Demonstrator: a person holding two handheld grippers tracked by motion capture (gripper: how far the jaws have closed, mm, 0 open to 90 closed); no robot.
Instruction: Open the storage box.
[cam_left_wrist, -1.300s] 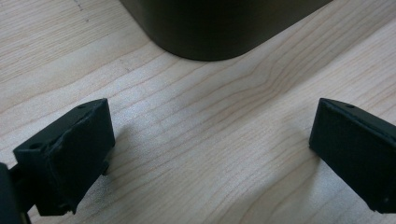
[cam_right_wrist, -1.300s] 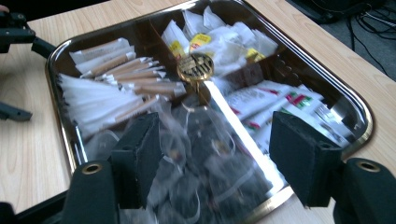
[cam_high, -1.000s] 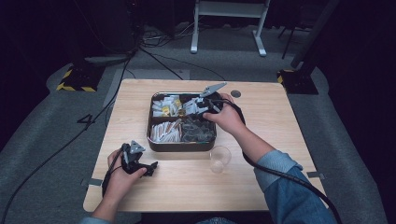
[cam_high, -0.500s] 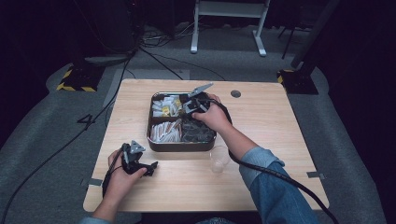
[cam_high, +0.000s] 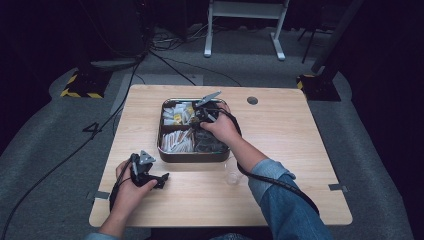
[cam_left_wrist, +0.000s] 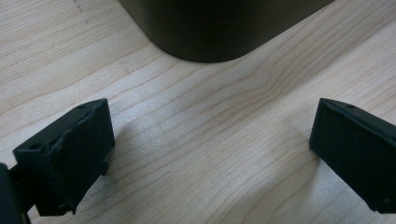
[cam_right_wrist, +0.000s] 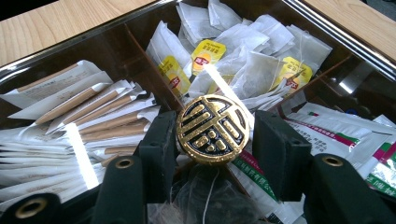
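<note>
Closing on the round black-and-gold knob (cam_right_wrist: 213, 129), the right tool (cam_right_wrist: 212, 140) has its jaws half shut, the left pad touching the knob's edge and the right pad just clear. The knob stands at the middle of the divided tin (cam_high: 165, 131) on the table (cam_high: 300, 150). Risk: an off-centre squeeze could let the knob slip out. Its gold character and the tea bags' (cam_right_wrist: 205, 51) yellow tags are unreadable. The left tool (cam_left_wrist: 210, 154) rests open, empty.

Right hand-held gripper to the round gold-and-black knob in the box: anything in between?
Nothing visible. The knob already sits between the right hand-held gripper's jaws, which have just been closing; the left pad touches its edge, the right shows a small gap. Tea bags lie behind it.
</note>
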